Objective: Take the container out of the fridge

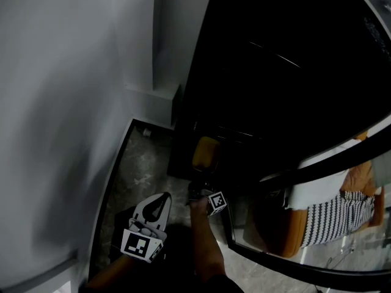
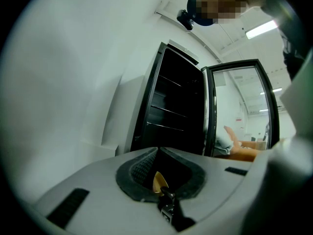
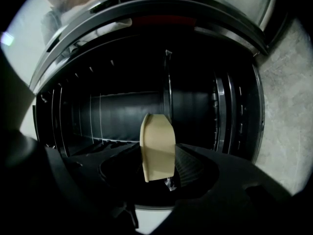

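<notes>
The head view is dim. The fridge (image 1: 293,72) fills the upper right as near-solid black, while the wall (image 1: 61,102) at left is a soft, smeared grey that darkens toward the lower left. The left gripper view is bright, with ceiling lights (image 2: 261,29) glaring at upper right and a blurred foreground. Both gripper views bow straight lines and go black at the corners. In the right gripper view, mainly the floor (image 3: 288,106) at the right edge catches light.

- I can read no words, brand names or numbers in any of my 3 views.
- The left cube (image 1: 142,245) and the right cube (image 1: 217,201) carry only black-and-white square patterns, with no letters or digits I can make out.
</notes>
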